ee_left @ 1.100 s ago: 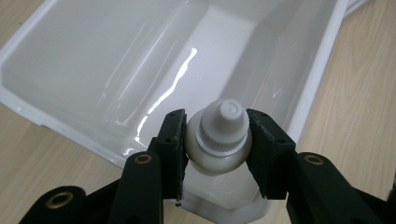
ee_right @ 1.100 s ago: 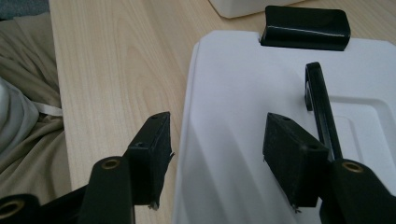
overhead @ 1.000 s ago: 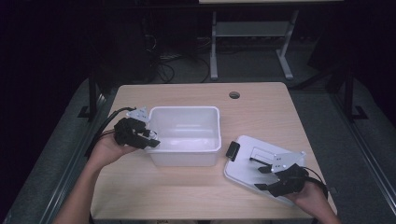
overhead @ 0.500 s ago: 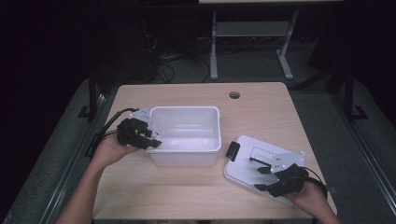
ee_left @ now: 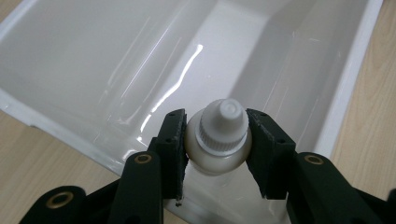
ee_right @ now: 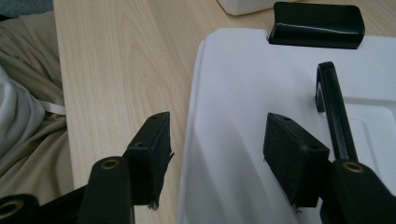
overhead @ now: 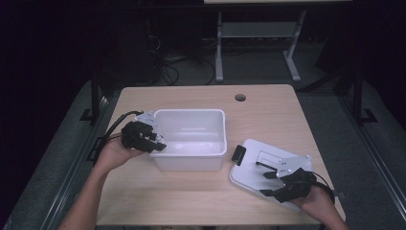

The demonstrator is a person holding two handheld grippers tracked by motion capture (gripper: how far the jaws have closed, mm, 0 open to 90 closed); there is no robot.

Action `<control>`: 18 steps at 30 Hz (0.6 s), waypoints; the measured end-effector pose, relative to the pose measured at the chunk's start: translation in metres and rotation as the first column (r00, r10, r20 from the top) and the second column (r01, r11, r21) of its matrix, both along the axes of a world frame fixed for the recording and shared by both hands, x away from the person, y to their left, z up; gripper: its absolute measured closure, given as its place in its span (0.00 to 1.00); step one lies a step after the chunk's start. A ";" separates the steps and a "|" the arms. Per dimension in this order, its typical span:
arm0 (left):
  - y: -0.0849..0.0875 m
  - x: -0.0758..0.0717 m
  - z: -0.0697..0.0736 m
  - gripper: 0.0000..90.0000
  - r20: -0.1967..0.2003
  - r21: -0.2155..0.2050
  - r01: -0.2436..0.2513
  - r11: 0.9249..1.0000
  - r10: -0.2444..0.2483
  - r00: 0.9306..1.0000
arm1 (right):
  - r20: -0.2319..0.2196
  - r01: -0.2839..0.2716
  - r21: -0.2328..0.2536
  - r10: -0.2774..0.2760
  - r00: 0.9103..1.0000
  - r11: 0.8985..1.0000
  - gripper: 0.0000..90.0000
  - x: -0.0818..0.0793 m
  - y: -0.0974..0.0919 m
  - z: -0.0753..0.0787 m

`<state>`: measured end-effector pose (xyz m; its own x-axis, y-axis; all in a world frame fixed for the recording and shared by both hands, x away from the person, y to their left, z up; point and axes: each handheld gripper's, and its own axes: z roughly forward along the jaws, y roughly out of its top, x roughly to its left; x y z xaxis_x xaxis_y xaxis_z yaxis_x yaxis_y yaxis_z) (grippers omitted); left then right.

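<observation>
The tabletop [overhead: 191, 201] carries a white bin [overhead: 191, 143] at its middle and a white lid [overhead: 256, 167] lying flat to the bin's right, well apart from it. The lid has a black latch [ee_right: 317, 24] at one edge and a black handle [ee_right: 332, 105] on top. At the bin's left rim, the left gripper [ee_left: 217, 135] pinches a small white bottle [ee_left: 219, 135] between its fingers, cap pointing over the bin's inside. The right gripper [ee_right: 215, 154] hovers at the lid's edge, fingers spread, one over the wood, one over the lid.
</observation>
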<state>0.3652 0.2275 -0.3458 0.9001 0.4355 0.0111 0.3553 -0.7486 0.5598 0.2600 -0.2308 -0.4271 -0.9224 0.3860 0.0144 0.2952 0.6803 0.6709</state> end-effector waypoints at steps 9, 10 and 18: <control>-0.001 0.001 -0.001 0.66 0.003 0.014 -0.003 1.000 0.003 1.000 | 0.001 0.003 0.007 -0.003 1.000 1.000 0.45 -0.001 -0.001 0.001; 0.000 0.001 -0.001 0.66 0.003 0.015 0.000 1.000 0.000 1.000 | 0.003 0.003 0.007 -0.003 1.000 1.000 0.45 -0.001 -0.001 0.001; -0.001 0.000 -0.001 0.65 0.008 0.019 0.003 1.000 -0.003 1.000 | 0.009 0.002 0.008 -0.002 1.000 1.000 0.45 0.000 -0.002 0.002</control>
